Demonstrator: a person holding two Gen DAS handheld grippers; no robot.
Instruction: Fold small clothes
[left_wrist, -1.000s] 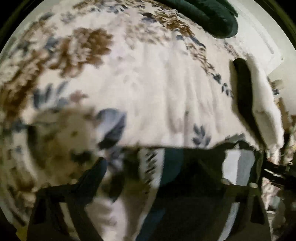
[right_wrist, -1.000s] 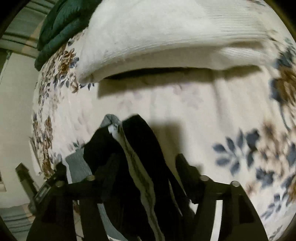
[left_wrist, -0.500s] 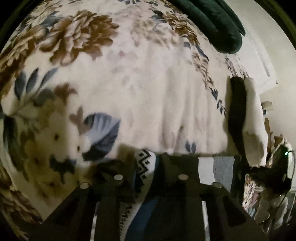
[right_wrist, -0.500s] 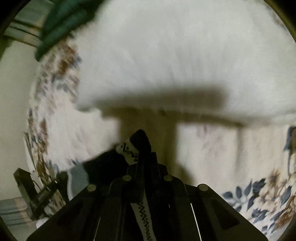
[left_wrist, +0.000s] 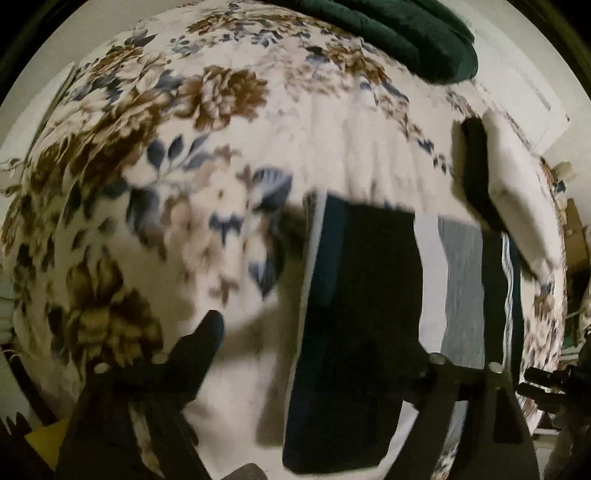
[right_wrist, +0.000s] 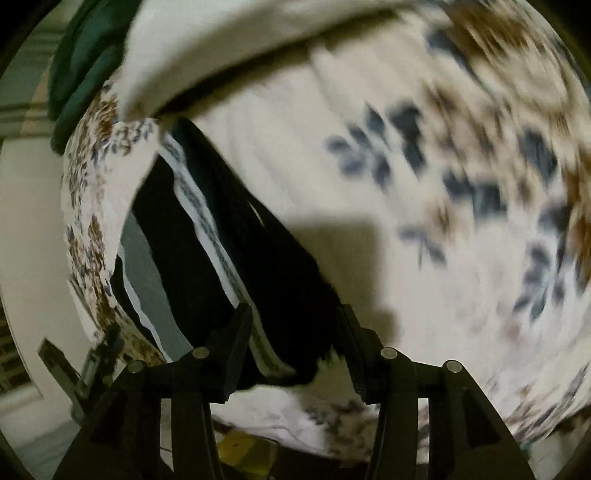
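Observation:
A small dark garment (left_wrist: 354, 314) with white, grey and patterned stripes lies flat on the floral blanket (left_wrist: 221, 147). It also shows in the right wrist view (right_wrist: 236, 236). My left gripper (left_wrist: 317, 339) is open above the garment's near end, its fingers apart on either side. My right gripper (right_wrist: 295, 332) is open with the garment's near edge lying between its fingers. Neither holds the cloth.
A folded white cloth (left_wrist: 517, 184) over a dark one lies at the blanket's right edge; it shows at the top of the right wrist view (right_wrist: 221, 48). A dark green folded blanket (left_wrist: 399, 33) lies at the far side. The bed edge drops off beside the garment.
Both grippers were shut on the garment half a second ago. Both have opened and pulled back, and the garment now lies spread on the blanket.

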